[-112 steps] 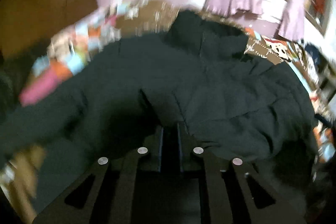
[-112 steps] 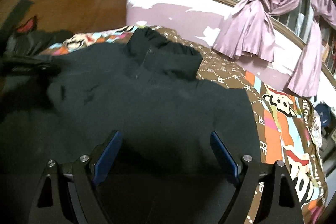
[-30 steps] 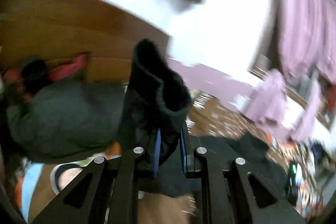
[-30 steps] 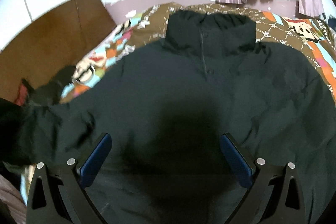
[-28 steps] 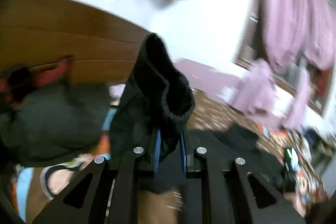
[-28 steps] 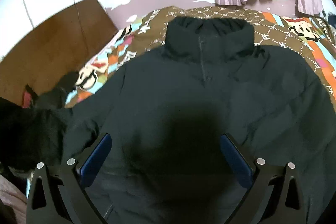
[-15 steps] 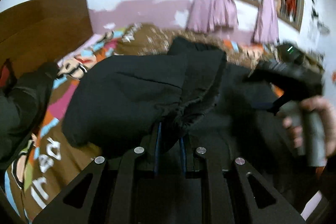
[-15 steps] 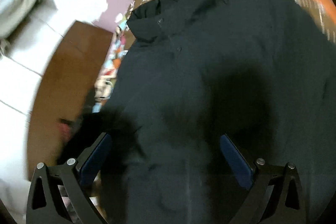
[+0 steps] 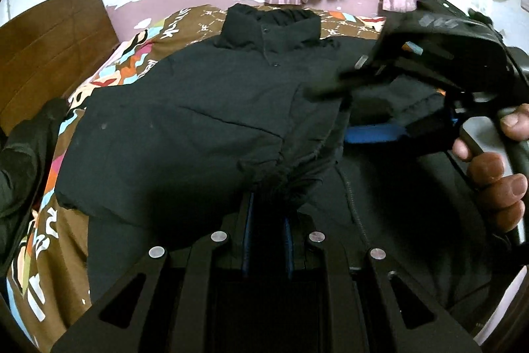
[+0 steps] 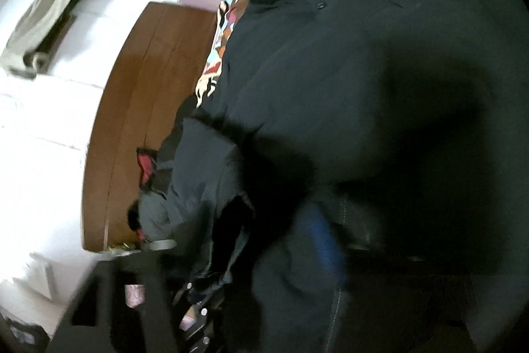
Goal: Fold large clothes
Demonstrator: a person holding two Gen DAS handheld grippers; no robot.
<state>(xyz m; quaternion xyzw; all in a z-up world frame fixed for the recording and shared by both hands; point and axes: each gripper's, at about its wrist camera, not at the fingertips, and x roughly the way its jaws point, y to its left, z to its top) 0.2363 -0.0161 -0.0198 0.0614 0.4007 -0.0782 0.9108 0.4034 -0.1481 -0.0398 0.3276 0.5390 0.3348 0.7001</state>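
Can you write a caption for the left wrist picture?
Left gripper pinches a black jacket's sleeve across its front on the bed.

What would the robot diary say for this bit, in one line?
step: fold sleeve across black jacket | left gripper: shut on sleeve cuff | right gripper: reaching onto jacket, state unclear | surface: patterned bedspread

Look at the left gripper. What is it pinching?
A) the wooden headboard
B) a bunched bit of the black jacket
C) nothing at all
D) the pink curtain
B: the left gripper is shut on a gathered bunch of the black jacket, folded over its front.
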